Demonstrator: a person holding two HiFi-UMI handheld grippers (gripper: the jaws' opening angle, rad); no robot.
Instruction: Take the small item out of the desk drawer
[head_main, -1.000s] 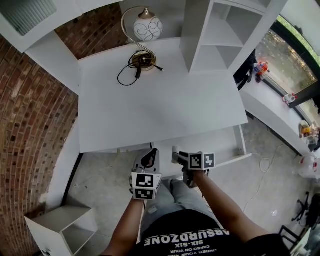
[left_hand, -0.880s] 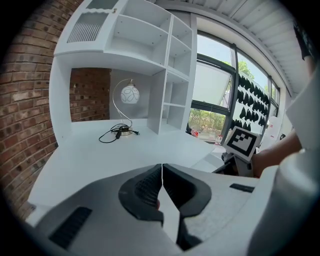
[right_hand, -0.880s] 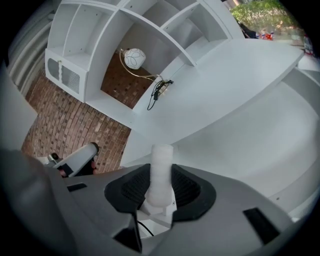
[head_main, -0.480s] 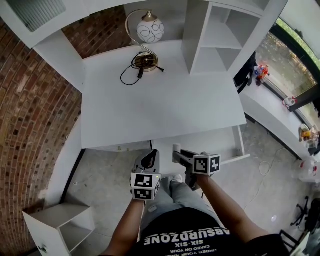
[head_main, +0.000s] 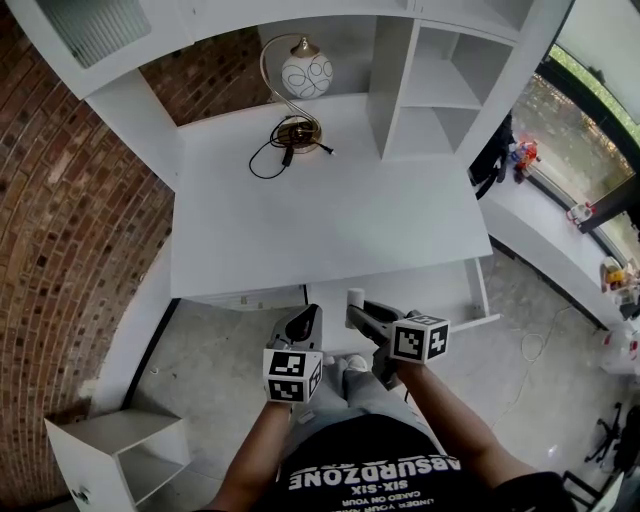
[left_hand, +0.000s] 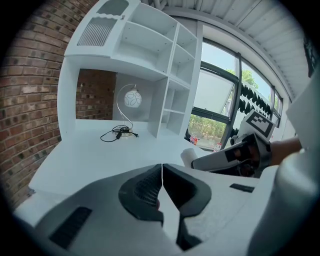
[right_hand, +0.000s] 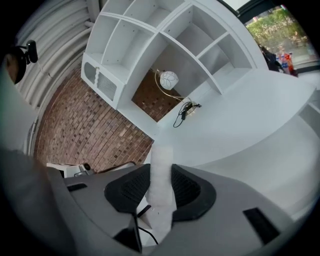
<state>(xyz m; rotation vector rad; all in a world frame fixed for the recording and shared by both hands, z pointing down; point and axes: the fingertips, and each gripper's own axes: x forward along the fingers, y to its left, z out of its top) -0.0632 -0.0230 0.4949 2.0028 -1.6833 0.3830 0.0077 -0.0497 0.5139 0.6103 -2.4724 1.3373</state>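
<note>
— What's shifted?
— The right hand-held gripper (head_main: 357, 310) has risen, clenched on the small white item (right_hand: 161, 170). The open drawer (head_main: 450, 285) shows at its two o'clock.
— And the left hand-held gripper (left_hand: 162, 185)?
— Pinched together, empty. The item's lower end is hidden, and its kind is unclear. The table (head_main: 320, 220) lies at twelve.

Desktop (head_main: 320, 220) free; lamp (head_main: 305, 75) rear, shelf unit (head_main: 440, 85) right, drawer (head_main: 440, 295) open.

Shirt (head_main: 375, 480) print, top line: reading "ABSURDZONE" in white on black, showing upside down in the head view.
Shirt print, second line: reading "SIX-SIX", smaller.
Shirt print, third line: running off the lower edge, starting "CAKED ON YOUR"; the rest is not making out.
Left marker cube (head_main: 292, 375): carrying black-and-white square code patterns, no letters.
Right marker cube (head_main: 420, 339): showing the same kind of pattern, no letters.
</note>
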